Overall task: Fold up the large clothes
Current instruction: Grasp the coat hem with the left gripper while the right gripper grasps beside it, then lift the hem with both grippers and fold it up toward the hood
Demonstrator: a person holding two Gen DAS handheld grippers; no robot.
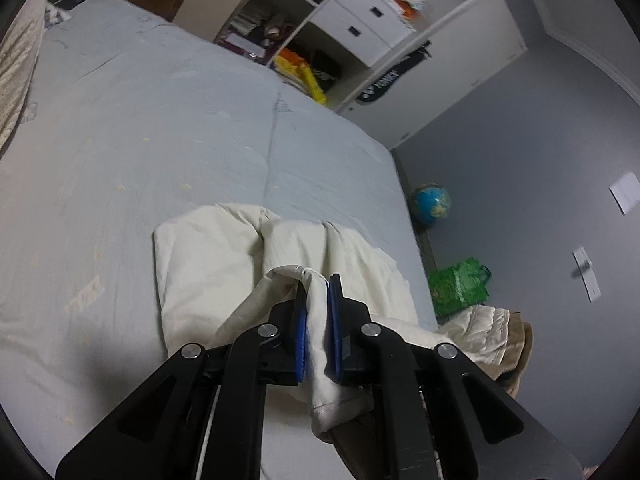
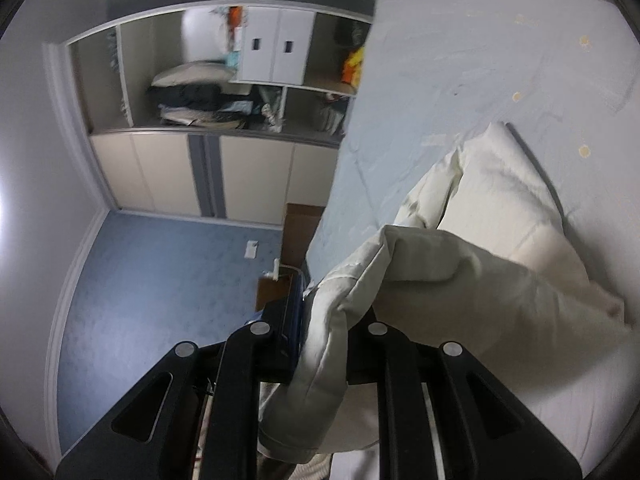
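Black linkage arms fill the bottom of the left wrist view, and between them the left gripper (image 1: 318,312) has its blue pads (image 1: 301,344) pressed on a bunched fold of the cream garment (image 1: 224,256). To the left of that grip, the pale blue bedsheet (image 1: 140,140) stretches off toward a quilted cover (image 1: 16,76) at the far edge. Ahead of the fingers, the rest of the garment lies crumpled on the bed near its corner. Rightward, part of it spills over the mattress edge beside a tan lining. Beyond the edge stand a globe (image 1: 432,202) and a green bag (image 1: 460,286) on the floor, with white drawers (image 1: 360,20) on open shelving further back.

From the right wrist view, blue carpet (image 2: 160,272) lies on the left, backed by a wardrobe (image 2: 208,92) with open shelves. In the middle, the right gripper (image 2: 320,320) is clamped on a thick fold of the same garment, which drapes over and hides the right-hand finger. Right of the grip, the cloth rises and runs out across the bedsheet, its far end resting flat there.
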